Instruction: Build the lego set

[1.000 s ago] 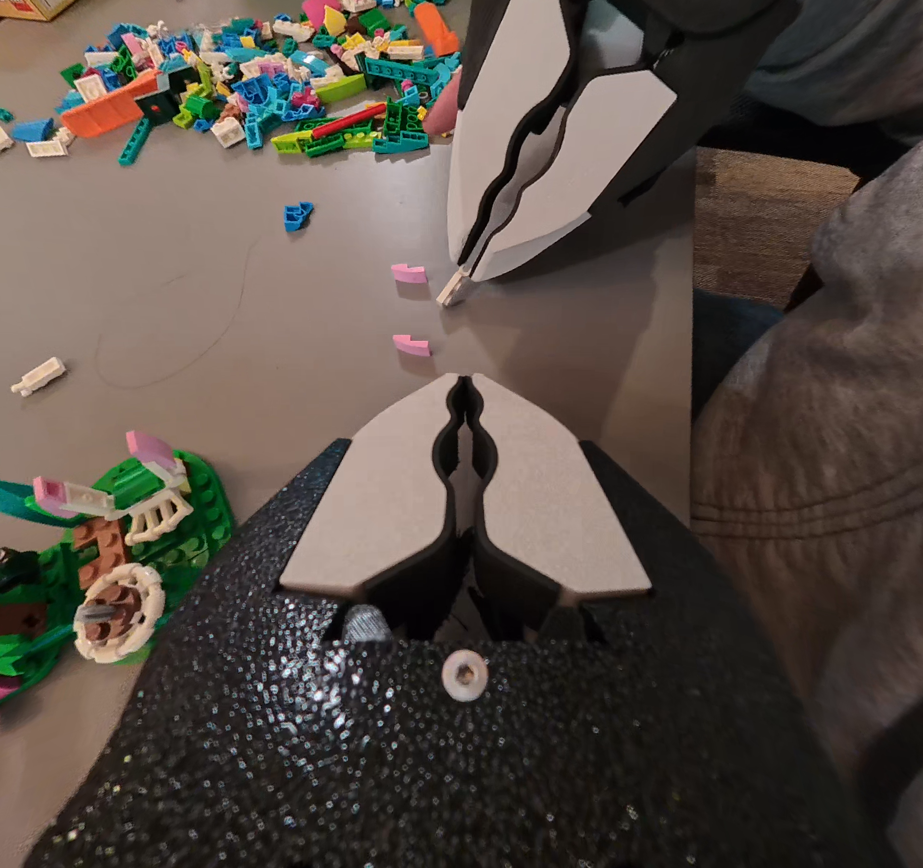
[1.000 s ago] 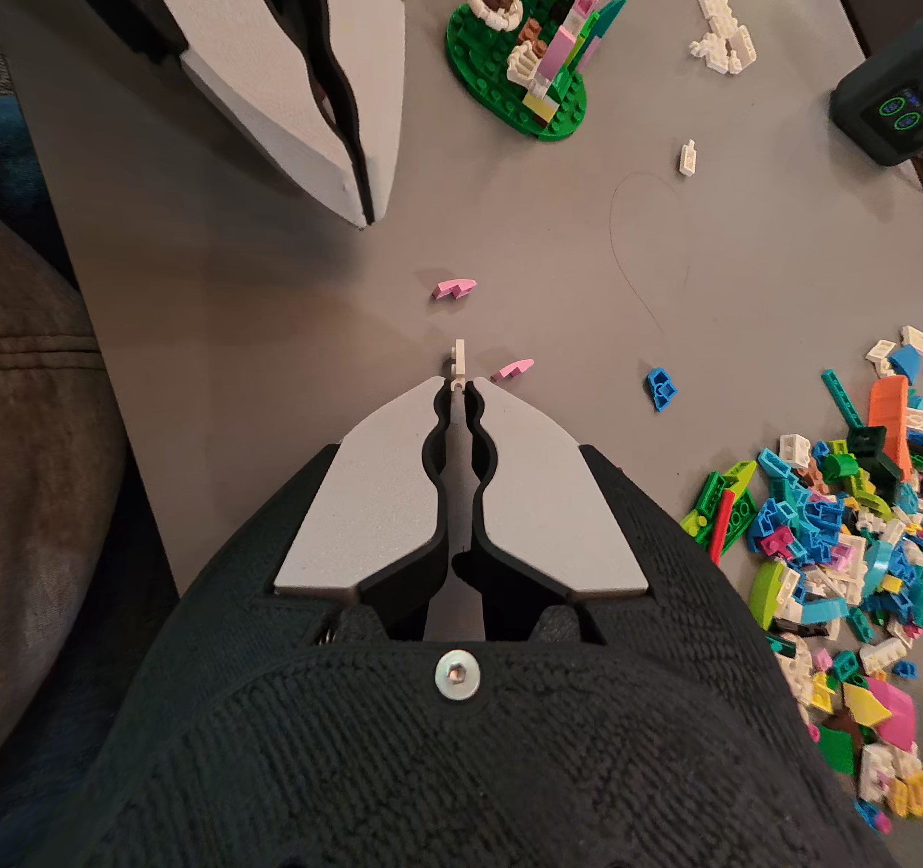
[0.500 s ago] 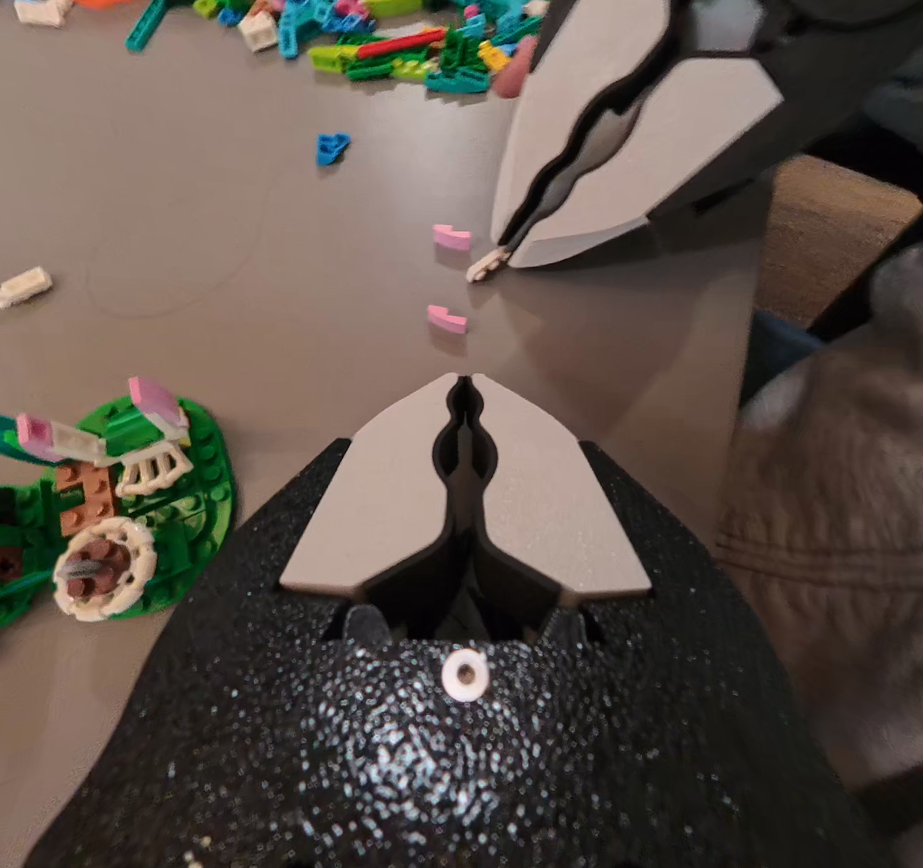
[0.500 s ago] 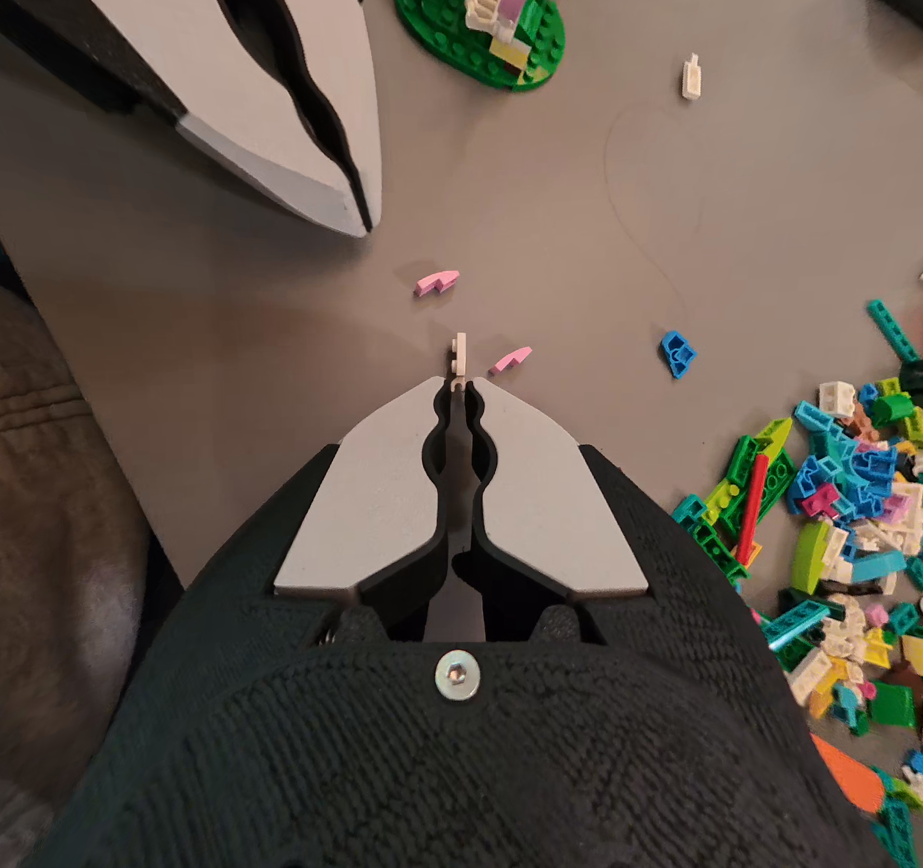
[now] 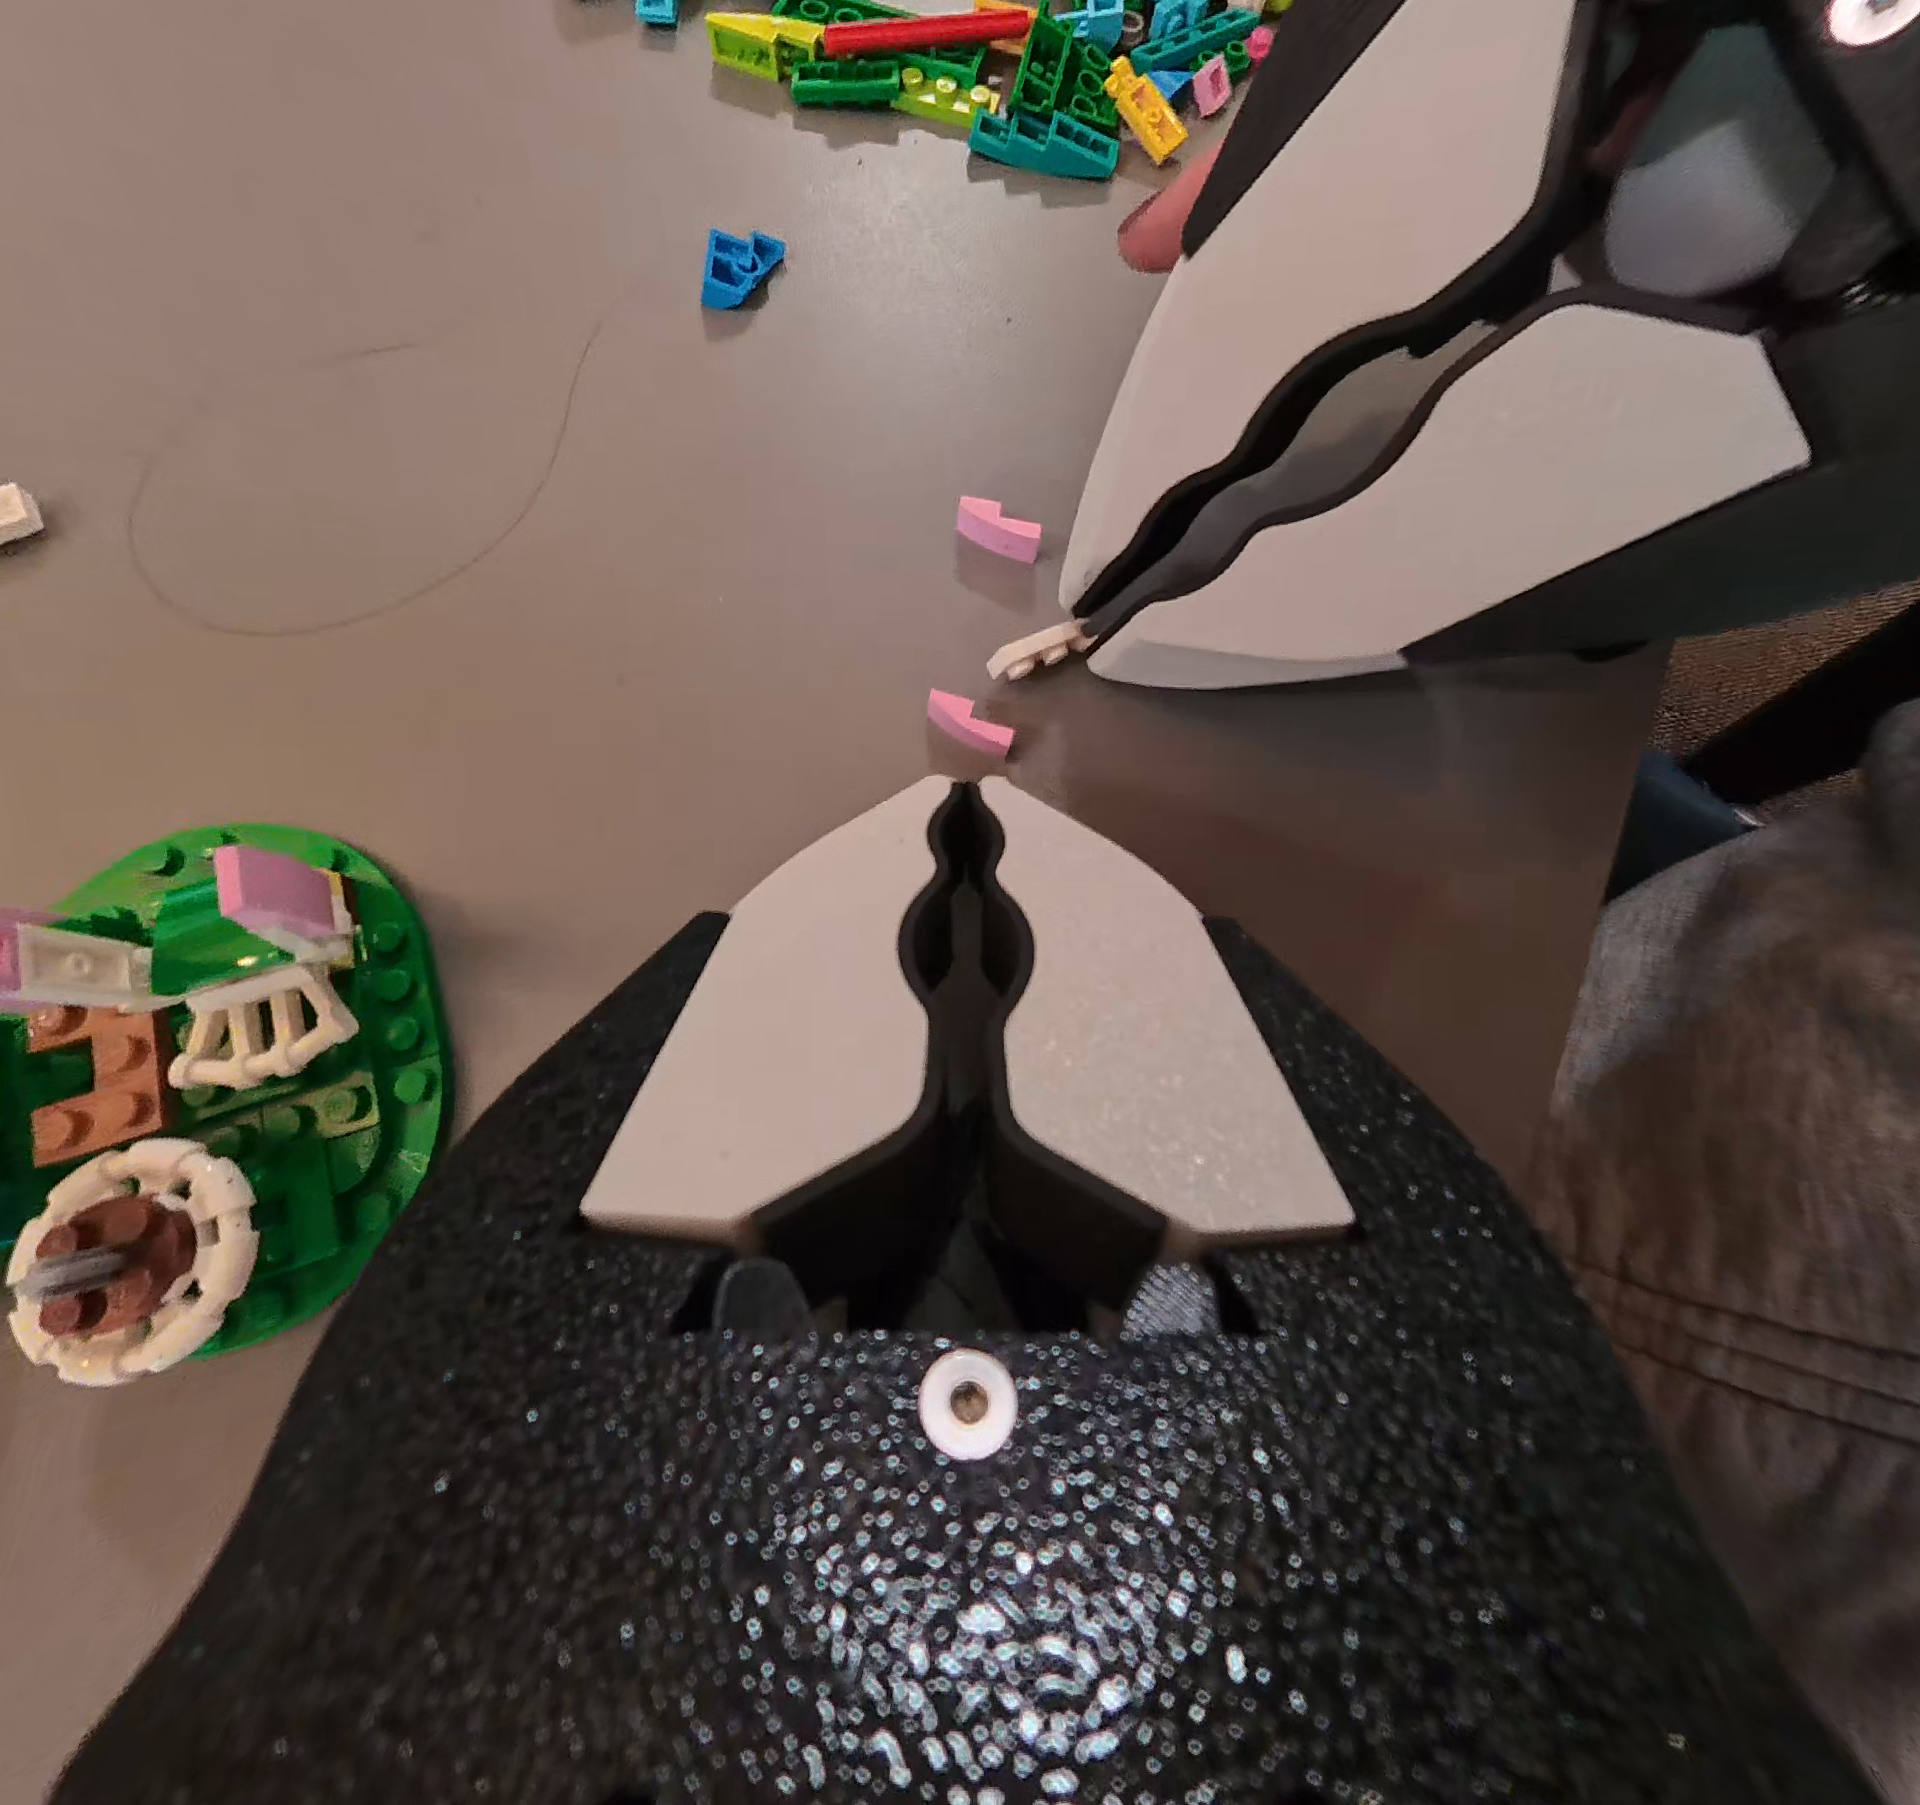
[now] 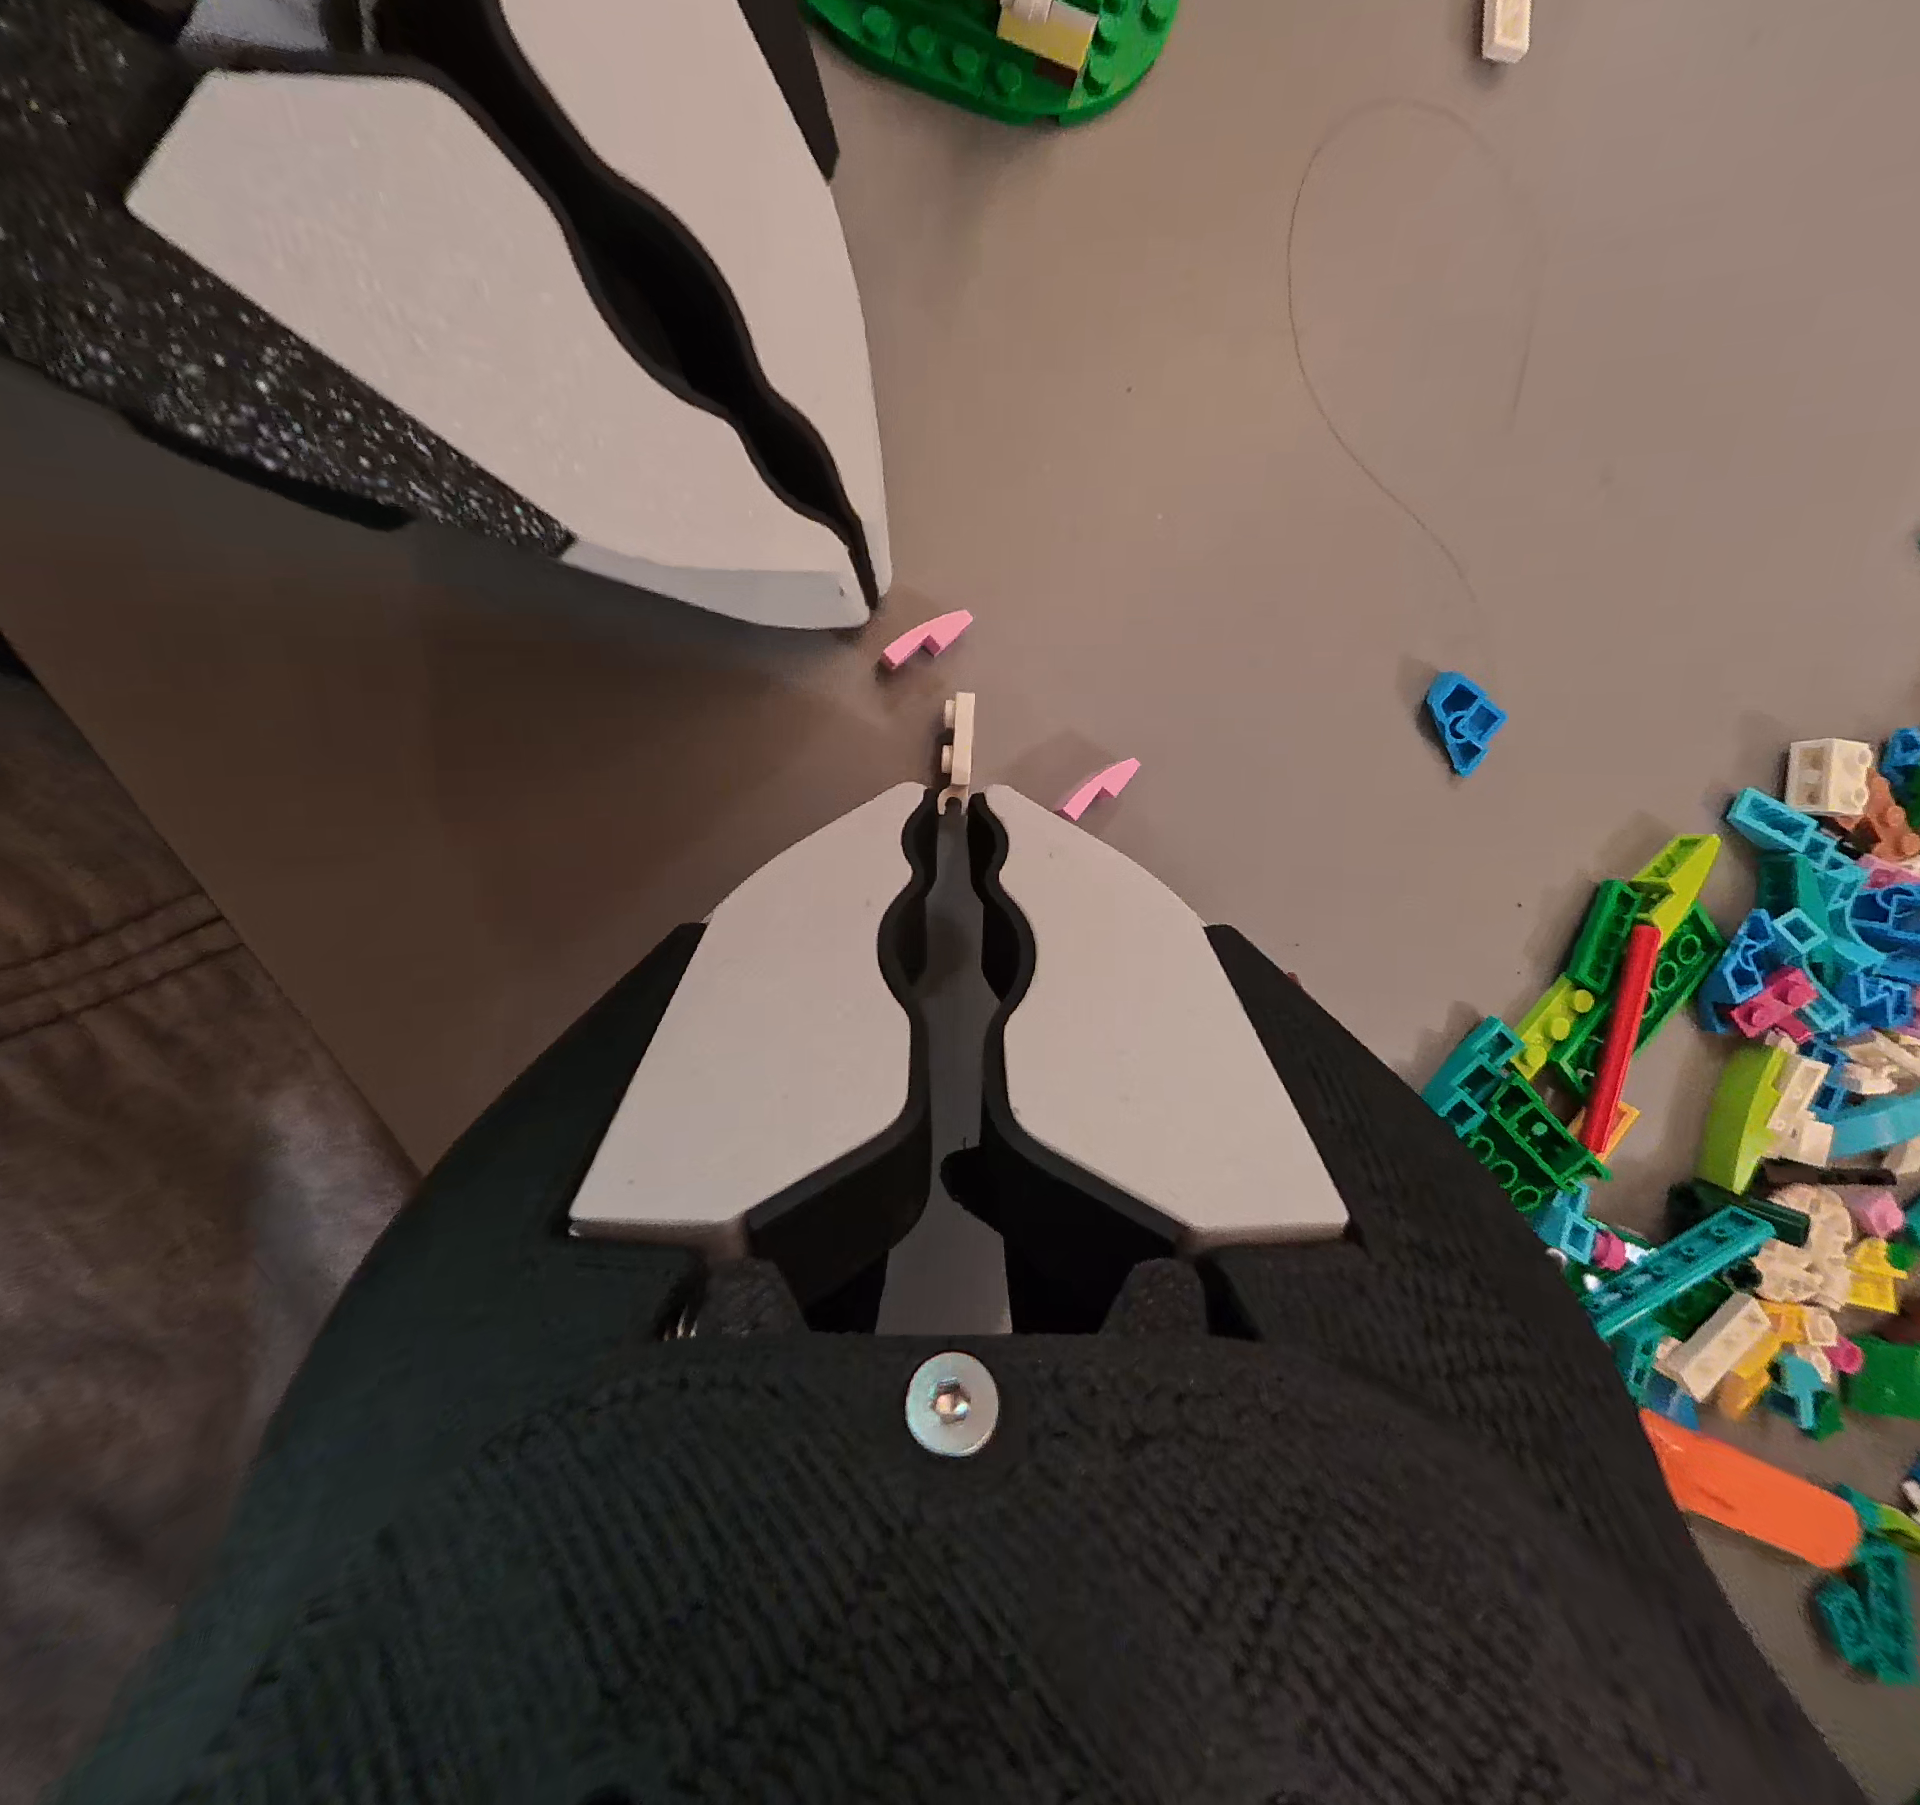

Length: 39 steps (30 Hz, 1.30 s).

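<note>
Two wrist views over a grey counter [image 5: 416, 467] scattered with bricks.

Left wrist view, left to right. At lower left, partly built model on a round green base [image 5: 218, 1080], nearer and larger in frame than half a second ago. At centre bottom, left tongs [image 5: 966, 787] closed and empty, tips now almost touching the near pink curved piece [image 5: 968, 722], where a clear gap showed a second earlier. Slightly higher, second pink curved piece [image 5: 997, 527] lying flat. At upper right, right tongs [image 5: 1086, 625] clamped on a small white plate [image 5: 1037, 652], held out over the counter between the two pink pieces. Along the top edge, loose brick pile [image 5: 935, 20], pushed further up the frame than before.

Right wrist view, left to right. At upper left, left tongs [image 6: 868, 592] much larger and closer than before, tips just beside the near pink curved piece [image 6: 925, 638]. At centre, white plate [image 6: 961, 737] sticking up from the closed right tongs [image 6: 954, 799]. Just right of it, second pink curved piece [image 6: 1099, 785]. Further right, blue piece [image 6: 1463, 721], then brick pile [image 6: 1714, 1132] down the right edge.

Likely meaning: left side closing in to pick up a pink piece for joining to the held white plate; would need to open first.
</note>
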Tool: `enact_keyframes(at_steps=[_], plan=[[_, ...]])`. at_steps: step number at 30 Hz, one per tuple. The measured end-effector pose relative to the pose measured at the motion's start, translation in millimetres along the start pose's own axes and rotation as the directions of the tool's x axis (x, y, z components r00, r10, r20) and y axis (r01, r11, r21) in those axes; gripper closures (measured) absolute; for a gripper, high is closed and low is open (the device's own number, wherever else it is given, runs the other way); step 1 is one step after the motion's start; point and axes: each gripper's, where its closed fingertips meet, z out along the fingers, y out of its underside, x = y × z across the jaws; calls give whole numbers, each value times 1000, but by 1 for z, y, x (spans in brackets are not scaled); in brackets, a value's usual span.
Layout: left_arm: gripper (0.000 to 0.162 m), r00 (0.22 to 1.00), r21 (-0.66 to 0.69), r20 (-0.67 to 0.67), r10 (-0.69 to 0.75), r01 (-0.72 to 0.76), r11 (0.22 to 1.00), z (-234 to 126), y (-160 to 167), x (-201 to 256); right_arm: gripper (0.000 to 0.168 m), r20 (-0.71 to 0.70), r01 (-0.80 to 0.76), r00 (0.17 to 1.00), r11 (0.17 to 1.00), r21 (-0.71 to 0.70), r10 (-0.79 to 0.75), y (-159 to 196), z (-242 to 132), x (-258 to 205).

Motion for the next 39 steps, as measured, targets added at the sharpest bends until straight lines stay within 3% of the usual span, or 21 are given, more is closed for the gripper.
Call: enact_keyframes(at_steps=[1,17,22,28,34,39], plan=[[162,1000,-1,3,4,-4,1000,1,0,0,164,6,-6,1000,1000,-8,6,0,0,-1],[162,1000,2,1,12,-12,1000,2,-1,1,159,37,-10,999,1000,-2,10,-2,0,-4],[162,999,-1,15,40,-40,999,-4,1,0,166,65,-17,998,1000,15,16,-2,0,-7],[162,991,128,9,133,-133,983,-15,-9,8,167,193,-212,961,975,59,198,1,-6,-9],[162,948,245,65,312,-318,916,-22,-27,22,166,419,-405,848,908,112,326,-9,-22,-21],[125,830,255,139,539,-556,791,-25,-27,35,167,477,-428,817,895,124,324,-13,-29,-25]])
